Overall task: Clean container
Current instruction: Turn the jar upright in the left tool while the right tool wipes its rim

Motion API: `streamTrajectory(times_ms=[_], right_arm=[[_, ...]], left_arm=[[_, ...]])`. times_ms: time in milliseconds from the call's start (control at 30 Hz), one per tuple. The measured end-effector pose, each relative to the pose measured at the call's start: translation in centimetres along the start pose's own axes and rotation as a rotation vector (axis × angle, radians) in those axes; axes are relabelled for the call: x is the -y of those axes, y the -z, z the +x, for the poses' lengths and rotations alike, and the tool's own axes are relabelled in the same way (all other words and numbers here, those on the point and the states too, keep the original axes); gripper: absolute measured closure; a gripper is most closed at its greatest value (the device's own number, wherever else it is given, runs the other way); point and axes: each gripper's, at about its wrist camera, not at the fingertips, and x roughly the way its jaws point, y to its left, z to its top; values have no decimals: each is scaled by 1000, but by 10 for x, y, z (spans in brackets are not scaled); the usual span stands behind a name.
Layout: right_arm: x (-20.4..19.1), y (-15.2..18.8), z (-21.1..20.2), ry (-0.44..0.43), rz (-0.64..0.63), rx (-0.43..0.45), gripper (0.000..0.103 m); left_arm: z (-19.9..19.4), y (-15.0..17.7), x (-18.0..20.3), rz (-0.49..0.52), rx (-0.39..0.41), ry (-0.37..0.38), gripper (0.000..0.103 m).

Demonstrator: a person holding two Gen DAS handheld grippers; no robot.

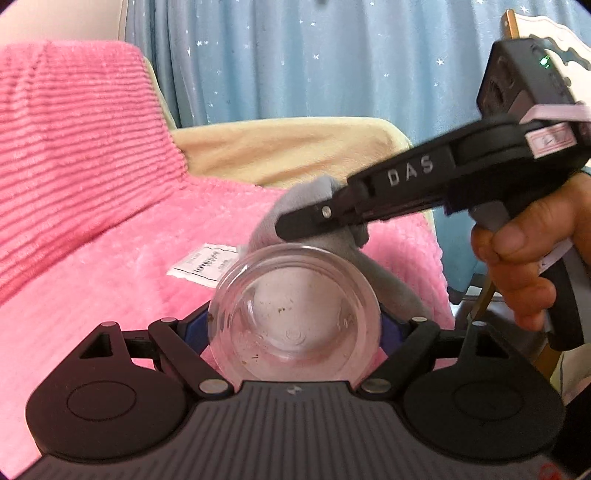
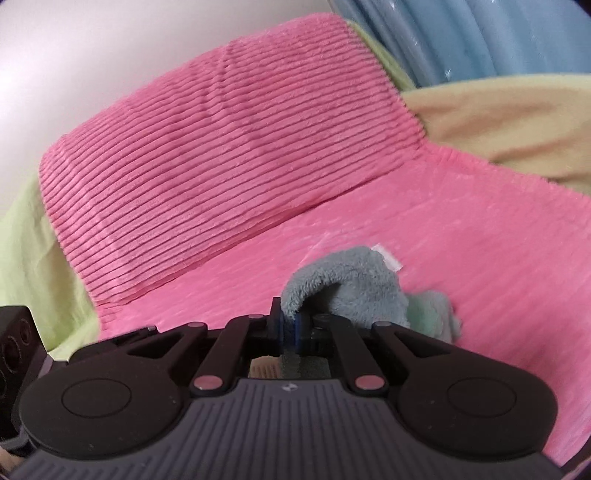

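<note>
A clear glass container [image 1: 295, 314] with brown specks inside lies on its side, mouth toward the camera, and my left gripper [image 1: 295, 328] is shut on it by its blue pads. Just above the container's rim, my right gripper [image 1: 295, 221] reaches in from the right, held by a hand [image 1: 532, 251]. It is shut on a grey-blue fluffy cloth [image 1: 317, 192], which hangs behind the glass. In the right wrist view the cloth [image 2: 343, 284] bunches out from between the right gripper [image 2: 290, 325] and its blue pads.
A pink ribbed blanket [image 1: 92, 221] with a white label [image 1: 207, 264] covers the seat, and a pink cushion [image 2: 221, 147] stands behind. Beige cover [image 1: 288, 147] and blue starred curtain [image 1: 295, 55] lie farther back. A wooden chair frame [image 1: 513, 26] is at right.
</note>
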Motion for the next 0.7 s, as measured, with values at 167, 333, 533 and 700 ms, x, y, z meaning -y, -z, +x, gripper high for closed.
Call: streamTrajectory(times_ms=[167, 333, 533, 700], right_arm=[[3, 0, 1, 13, 40, -8, 99], [6, -5, -21, 63, 61, 85, 99], [-4, -9, -39, 29, -16, 113, 99], [-18, -2, -34, 28, -161, 11, 99]], left_arm=[[-16, 3, 0, 10, -4, -17, 18], [-8, 3, -2, -3, -5, -38, 18], [7, 5, 3, 12, 5, -52, 18], [12, 8, 7, 1, 41, -72, 18]])
